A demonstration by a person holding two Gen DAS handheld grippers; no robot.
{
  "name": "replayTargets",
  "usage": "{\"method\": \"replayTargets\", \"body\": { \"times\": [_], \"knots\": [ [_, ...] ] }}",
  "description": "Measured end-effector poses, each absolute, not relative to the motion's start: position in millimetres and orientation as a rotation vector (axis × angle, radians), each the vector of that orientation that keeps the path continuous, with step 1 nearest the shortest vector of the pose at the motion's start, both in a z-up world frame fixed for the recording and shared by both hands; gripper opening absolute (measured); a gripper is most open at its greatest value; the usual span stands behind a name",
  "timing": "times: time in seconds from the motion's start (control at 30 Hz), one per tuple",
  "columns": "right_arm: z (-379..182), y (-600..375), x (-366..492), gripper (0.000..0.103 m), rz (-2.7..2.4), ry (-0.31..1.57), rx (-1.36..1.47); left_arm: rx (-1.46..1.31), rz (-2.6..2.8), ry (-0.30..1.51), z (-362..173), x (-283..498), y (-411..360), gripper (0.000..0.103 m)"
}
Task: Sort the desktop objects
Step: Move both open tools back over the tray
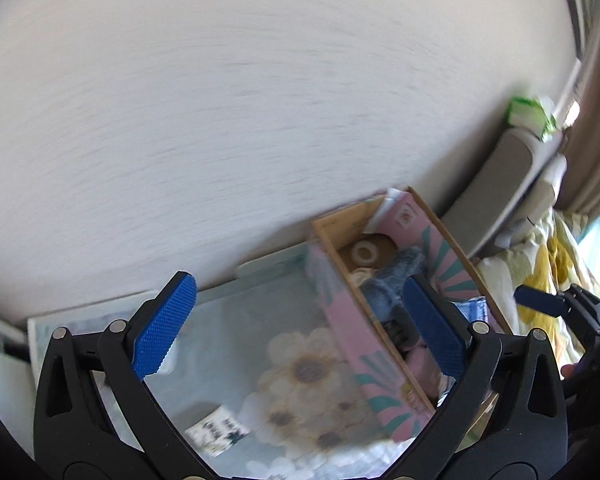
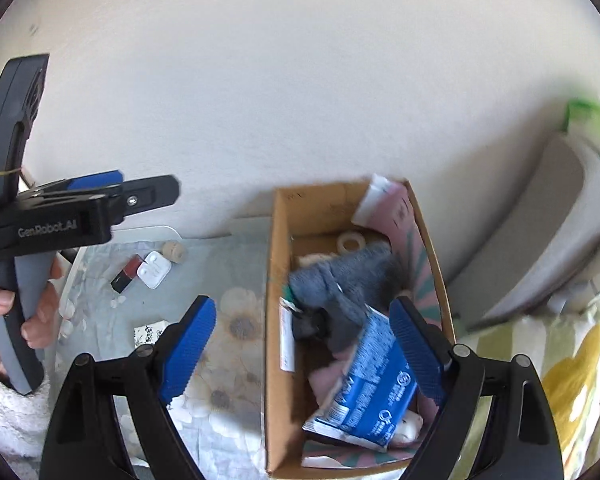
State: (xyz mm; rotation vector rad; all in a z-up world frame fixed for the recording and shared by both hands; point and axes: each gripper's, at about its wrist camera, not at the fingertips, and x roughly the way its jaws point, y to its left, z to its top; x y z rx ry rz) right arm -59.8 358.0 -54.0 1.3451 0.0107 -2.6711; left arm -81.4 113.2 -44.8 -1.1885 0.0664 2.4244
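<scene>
Both wrist views down onto box (image 1: 384, 280)

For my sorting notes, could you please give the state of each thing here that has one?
Left tongs: open, empty.
Right tongs: open, empty.
Cardboard box: open-topped, holding items.
Grey cloth: crumpled in the box.
Blue packet: tilted in the box.
White earbud case: closed, on the table.

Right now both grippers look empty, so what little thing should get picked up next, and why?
Probably the left gripper should reach down to the white earbud case. Both it and the right gripper stand open with nothing between their pads. The cardboard box already holds a grey cloth and a blue packet, while the case still lies on the floral cloth, on the left gripper's side.
</scene>
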Motion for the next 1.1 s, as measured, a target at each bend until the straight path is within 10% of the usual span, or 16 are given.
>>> {"method": "replayTargets", "body": {
  "times": [1.1],
  "knots": [
    [-90, 223, -56, 0.086, -2.347, 0.076, 1.368, -1.302, 2.822, -0.220, -66, -17, -140, 0.102]
  ]
}}
